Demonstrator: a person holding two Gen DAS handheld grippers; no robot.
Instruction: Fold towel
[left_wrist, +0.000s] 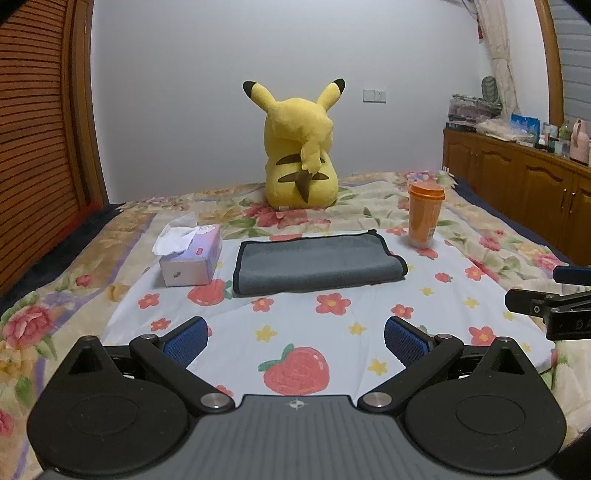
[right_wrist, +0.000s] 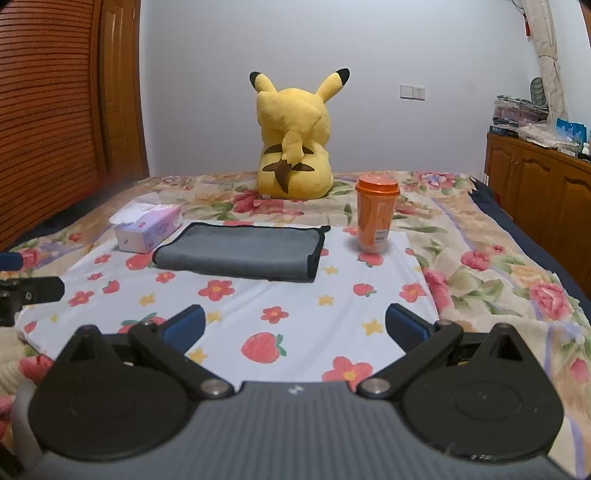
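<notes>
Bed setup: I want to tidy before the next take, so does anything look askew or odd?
Nothing is spilled or damaged. The grey towel lies folded with its right-hand black-trimmed edges not quite aligned. The tissue box has a crumpled tissue sticking out. The orange cup stands upright, lid on.

Even, soft indoor light, cool cast; no hard shadows, only a faint one under the grey towel (left_wrist: 317, 260). No glare. Strong fisheye bending: wardrobe (left_wrist: 40, 140) and cabinet (right_wrist: 543, 181) curve at the edges, corners vignette dark. Mid-scene sharp; near gripper bodies slightly soft. Mild colour fringing at the frame sides.
</notes>
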